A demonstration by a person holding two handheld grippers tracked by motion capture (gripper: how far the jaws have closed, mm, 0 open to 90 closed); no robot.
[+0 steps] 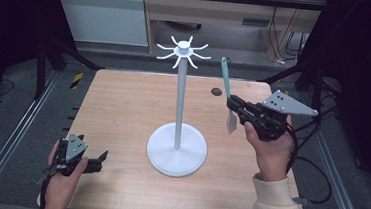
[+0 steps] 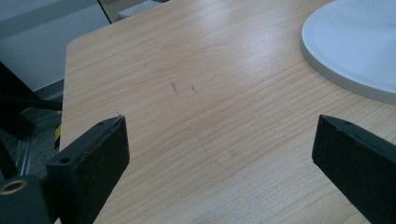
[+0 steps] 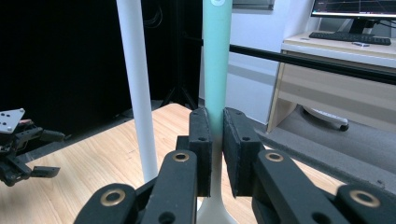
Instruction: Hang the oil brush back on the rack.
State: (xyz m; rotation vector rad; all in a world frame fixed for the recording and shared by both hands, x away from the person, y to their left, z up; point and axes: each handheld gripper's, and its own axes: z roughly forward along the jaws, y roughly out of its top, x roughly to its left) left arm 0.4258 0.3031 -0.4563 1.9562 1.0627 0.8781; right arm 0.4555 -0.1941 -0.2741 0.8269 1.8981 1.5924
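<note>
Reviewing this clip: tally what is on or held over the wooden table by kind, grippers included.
White hook stand with round base and pole: 1
Mint-green-handled spatula with a white blade: 1
Black two-jaw grippers, left gripper open and right gripper shut on the spatula: 2
Total: 4

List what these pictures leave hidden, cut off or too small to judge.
- Spatula: in the right gripper view the handle's top runs past the upper edge, and the right gripper covers most of the blade.
- Stand: in the left gripper view, the base is cut by the right edge, post out of frame.
- Dark round spot on the table: too small in the high view to identify.
</note>
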